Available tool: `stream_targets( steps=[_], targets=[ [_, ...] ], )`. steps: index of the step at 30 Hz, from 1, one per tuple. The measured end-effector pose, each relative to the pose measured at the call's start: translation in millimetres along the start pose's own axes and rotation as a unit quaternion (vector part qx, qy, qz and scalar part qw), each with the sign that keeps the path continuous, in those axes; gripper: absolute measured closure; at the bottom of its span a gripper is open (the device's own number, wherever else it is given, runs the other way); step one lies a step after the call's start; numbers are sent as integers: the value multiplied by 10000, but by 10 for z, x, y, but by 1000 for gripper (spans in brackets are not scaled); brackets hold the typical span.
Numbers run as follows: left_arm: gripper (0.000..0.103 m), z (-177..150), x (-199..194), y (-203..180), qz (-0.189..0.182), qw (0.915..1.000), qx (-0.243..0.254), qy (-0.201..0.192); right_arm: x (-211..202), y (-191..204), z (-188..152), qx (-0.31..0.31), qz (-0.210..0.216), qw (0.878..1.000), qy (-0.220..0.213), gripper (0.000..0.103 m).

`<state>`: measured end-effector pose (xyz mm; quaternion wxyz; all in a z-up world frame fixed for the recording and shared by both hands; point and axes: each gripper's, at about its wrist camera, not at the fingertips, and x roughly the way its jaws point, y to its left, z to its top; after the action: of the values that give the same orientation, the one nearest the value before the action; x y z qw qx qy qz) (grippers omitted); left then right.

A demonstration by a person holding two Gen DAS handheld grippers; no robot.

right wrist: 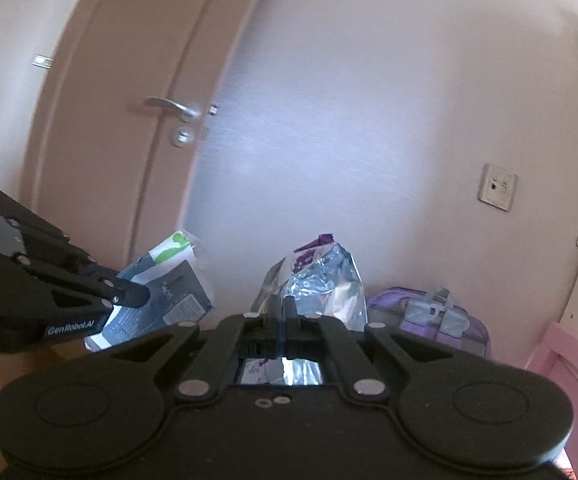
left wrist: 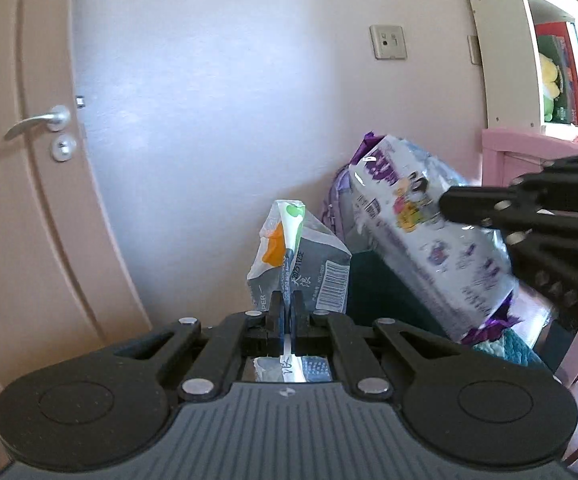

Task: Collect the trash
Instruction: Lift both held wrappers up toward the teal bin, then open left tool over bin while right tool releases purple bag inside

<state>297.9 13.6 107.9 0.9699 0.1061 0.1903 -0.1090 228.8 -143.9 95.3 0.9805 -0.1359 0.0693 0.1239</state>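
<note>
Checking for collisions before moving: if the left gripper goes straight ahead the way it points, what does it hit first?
The left gripper, shut on the grey wrapper, would likely reach the bare wall first; depth is unclear. The purple package sits off to its right.

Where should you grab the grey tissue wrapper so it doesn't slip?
Pinch the grey tissue wrapper by its flat bottom edge, coming from below. It is thin, empty film there, and the left hand-held gripper is shut on exactly that part.

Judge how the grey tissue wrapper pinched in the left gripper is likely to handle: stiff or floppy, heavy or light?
The grey wrapper, pinched at one edge by the left gripper, looks creased and collapsed, so probably thin, floppy film. It stands up unsupported, suggesting it is very light. The glossy surface might slip.
</note>
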Motion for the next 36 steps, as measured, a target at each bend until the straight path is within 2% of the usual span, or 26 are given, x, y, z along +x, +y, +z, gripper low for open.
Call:
stream_targets(
  steps=[4,9,19,23,25,28,30,36],
  targets=[
    [101,88,413,-86,-39,9996,-146,233,327,-175,-131,277,-8,9995,131,103],
    [101,68,887,-180,-192,9969,-454,613,700,-295,-359,628,64,9964,561,103],
    [100,-155,1558,-443,-331,9864,-545,1515,1078,-481,-823,1117,362,9813,1522,103],
    [100,-246,1655,-533,-306,9836,-399,1731,1083,-522,-881,1164,404,9783,1667,92],
    [99,-264,1689,-537,-388,9810,-485,1840,1063,-544,-884,1213,417,9772,1694,84],
    [98,-299,1717,-524,-514,9760,-675,2003,986,-574,-881,1231,418,9772,1681,81],
    [98,-312,1671,-514,-547,9753,-691,2024,907,-595,-864,1233,404,9774,1666,67],
    [97,-277,1481,-523,-570,9763,-739,1953,637,-580,-733,1266,356,9770,1677,62]
  ],
)
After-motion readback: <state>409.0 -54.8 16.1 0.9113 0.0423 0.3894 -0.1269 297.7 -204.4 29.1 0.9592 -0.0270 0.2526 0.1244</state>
